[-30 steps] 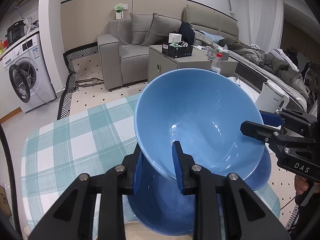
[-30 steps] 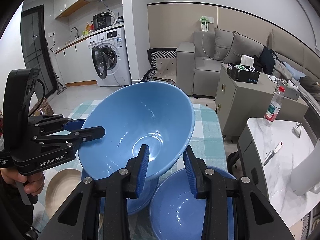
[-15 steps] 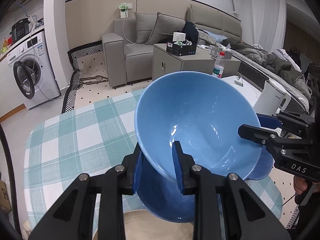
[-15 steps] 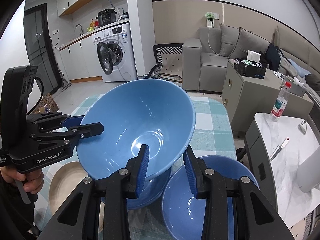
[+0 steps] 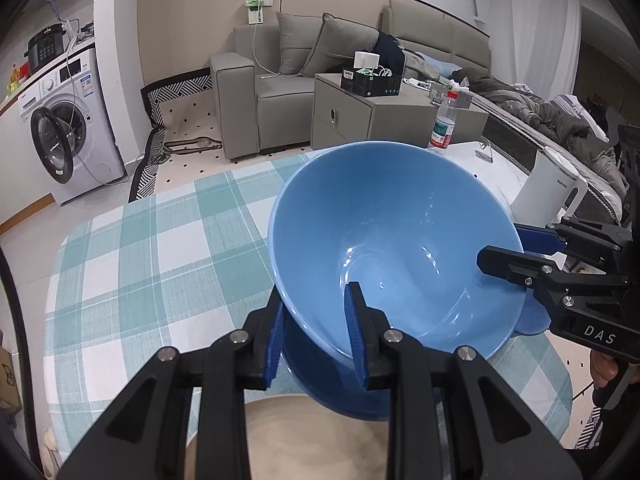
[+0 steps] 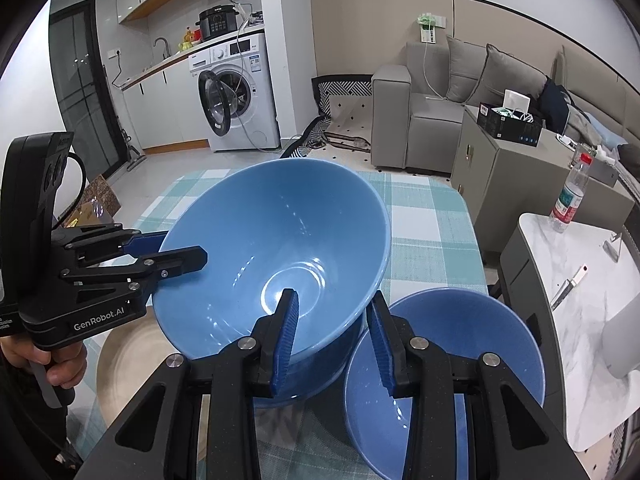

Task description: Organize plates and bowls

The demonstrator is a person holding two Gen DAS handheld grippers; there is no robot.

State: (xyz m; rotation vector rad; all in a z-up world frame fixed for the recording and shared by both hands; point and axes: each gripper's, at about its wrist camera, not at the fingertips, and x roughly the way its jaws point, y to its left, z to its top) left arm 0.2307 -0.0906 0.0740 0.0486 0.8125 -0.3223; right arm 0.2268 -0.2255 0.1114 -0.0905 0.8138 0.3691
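Between both sets of fingers (image 5: 314, 336), clamped on opposite rims, the blue bowl (image 5: 392, 248) has sunk toward the lower bowl (image 6: 312, 376), nearly nested.

"DAS" on right gripper (image 5: 502, 258); "GenRobot.AI" on left gripper (image 6: 176, 254)
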